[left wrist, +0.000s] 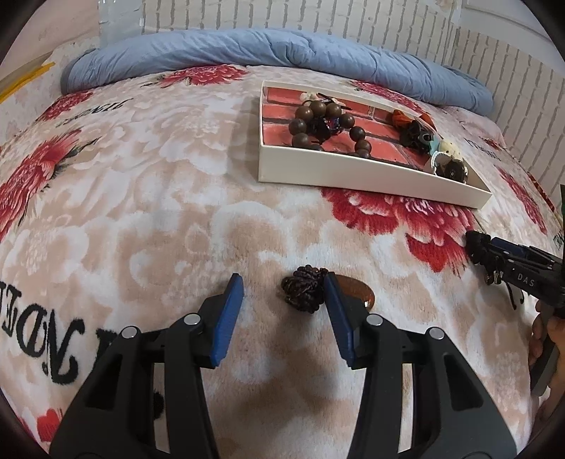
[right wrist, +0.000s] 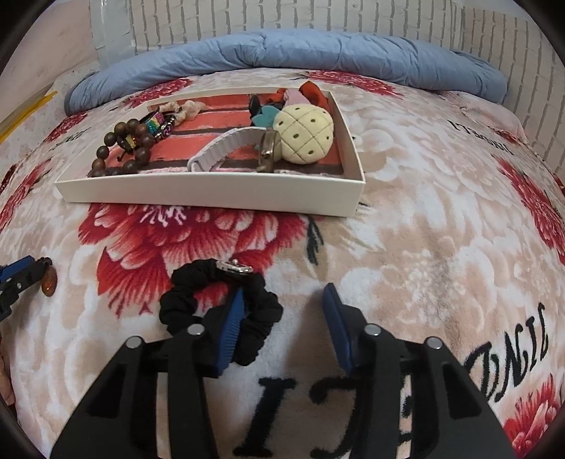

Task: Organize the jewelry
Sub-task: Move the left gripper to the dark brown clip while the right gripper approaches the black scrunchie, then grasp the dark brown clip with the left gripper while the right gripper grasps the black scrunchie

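A white tray (left wrist: 353, 174) lies on the floral blanket, also in the right wrist view (right wrist: 212, 192). It holds a brown bead bracelet (left wrist: 317, 121), a cream pineapple charm (right wrist: 305, 132), a white strap (right wrist: 226, 146) and other pieces. My left gripper (left wrist: 284, 282) is open; a dark small-bead bracelet (left wrist: 304, 287) lies between its fingers, with an amber pendant (left wrist: 355, 287) behind the right finger. My right gripper (right wrist: 284, 294) is open; its left finger sits over a black scrunchie (right wrist: 219, 303) with a silver charm (right wrist: 235, 266).
A rolled blue quilt (left wrist: 282, 53) lies along the far edge under a white brick wall (right wrist: 317, 17). The floral blanket (left wrist: 141, 176) covers the whole surface. The right gripper also shows at the left wrist view's right edge (left wrist: 508, 264).
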`<state>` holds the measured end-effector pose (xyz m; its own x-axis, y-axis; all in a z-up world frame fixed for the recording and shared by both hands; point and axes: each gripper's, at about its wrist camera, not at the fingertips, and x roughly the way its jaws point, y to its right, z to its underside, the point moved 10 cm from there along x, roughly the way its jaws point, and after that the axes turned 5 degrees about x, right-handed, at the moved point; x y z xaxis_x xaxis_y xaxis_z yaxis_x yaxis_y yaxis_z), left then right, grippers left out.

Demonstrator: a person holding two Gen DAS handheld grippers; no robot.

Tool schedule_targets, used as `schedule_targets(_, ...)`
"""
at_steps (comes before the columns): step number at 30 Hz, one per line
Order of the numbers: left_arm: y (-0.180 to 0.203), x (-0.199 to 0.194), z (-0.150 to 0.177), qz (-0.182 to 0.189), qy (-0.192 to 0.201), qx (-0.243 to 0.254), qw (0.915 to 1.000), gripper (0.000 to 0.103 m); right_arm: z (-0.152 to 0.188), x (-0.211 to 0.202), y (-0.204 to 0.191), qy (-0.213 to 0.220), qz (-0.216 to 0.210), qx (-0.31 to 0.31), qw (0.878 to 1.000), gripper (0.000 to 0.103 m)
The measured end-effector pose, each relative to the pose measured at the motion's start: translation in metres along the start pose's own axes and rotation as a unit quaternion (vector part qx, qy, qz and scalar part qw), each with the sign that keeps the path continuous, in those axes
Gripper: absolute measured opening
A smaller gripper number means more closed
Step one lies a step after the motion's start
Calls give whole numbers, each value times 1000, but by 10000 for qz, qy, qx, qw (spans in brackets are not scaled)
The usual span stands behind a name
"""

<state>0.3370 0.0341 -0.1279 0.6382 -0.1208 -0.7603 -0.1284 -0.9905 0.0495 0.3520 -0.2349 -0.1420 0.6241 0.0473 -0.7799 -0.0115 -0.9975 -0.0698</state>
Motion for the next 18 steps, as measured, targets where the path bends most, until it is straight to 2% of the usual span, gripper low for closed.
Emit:
schedule_targets(3,1,2,-2,-32,0,55,10000,46,0,0,-3,11,8,-77,10000,36)
schedule_targets(13,4,10,-15,-37,73,202,9998,47,0,1,-4,10,24,-117,9999,34)
schedule_targets(15,5,11,-16,-30,79,214,9997,46,0,1,-6,16,-5,-153,9999,28)
schedule_targets(16,5,12,-17,-37,81,216,9997,45,0,1,-7,19,-13,-175,9998,27)
schedule_targets(18,5,12,-17,-5,84,213,9997,33,0,0,-10,22,-35,-245,9997,20)
